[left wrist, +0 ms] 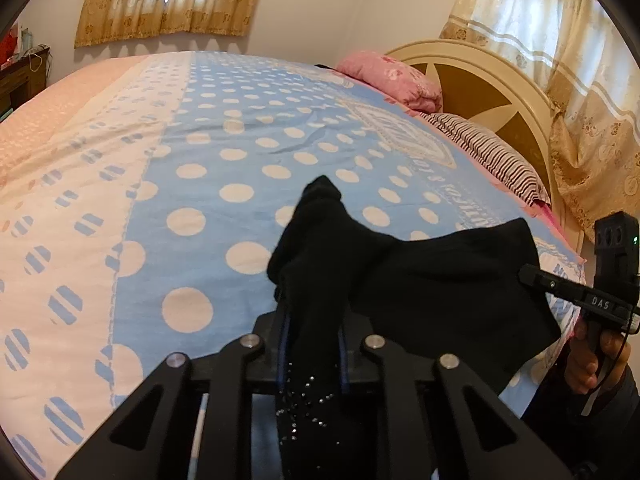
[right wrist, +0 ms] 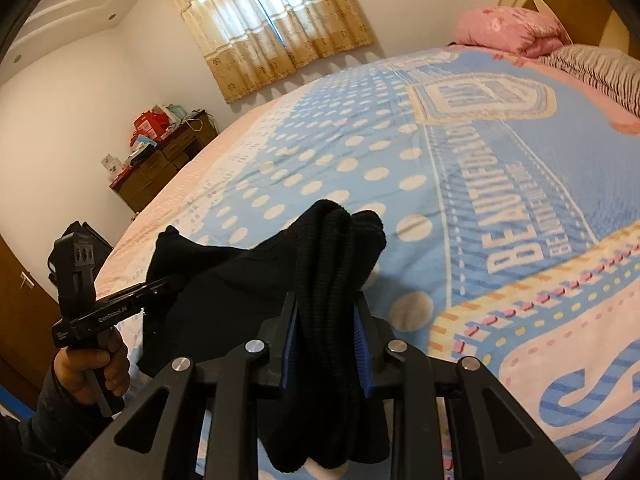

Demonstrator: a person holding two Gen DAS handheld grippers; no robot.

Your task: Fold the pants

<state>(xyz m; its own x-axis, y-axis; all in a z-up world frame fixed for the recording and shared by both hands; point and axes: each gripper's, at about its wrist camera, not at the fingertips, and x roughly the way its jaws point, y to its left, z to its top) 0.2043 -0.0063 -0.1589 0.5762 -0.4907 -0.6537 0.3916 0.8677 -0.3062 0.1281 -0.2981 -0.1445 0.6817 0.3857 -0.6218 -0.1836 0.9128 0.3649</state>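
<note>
Fingers (left wrist: 286, 320) clamped around pants (left wrist: 440, 292)

Ahead of you lies a bed under a blue bedspread (left wrist: 248, 128) with white dots, a pink pillow (left wrist: 390, 76) and a striped pillow (left wrist: 492, 156) against the cream headboard (left wrist: 480, 80), gold curtains (right wrist: 264, 28) at the window, and a cluttered wooden dresser (right wrist: 160, 164) by the wall.

Pants (right wrist: 328, 280): black knit cloth, ribbed, matt, tiny shiny studs low between left tongs (left wrist: 314, 312). Tongs: matt black plastic, bright metal rivets, blue ridged pads (right wrist: 362, 344). Bedspread (left wrist: 224, 208) ahead: smooth printed cotton, matt. Headboard (left wrist: 492, 92) beyond: glossy cream finish. Curtains (right wrist: 264, 28): thin patterned cloth.
</note>
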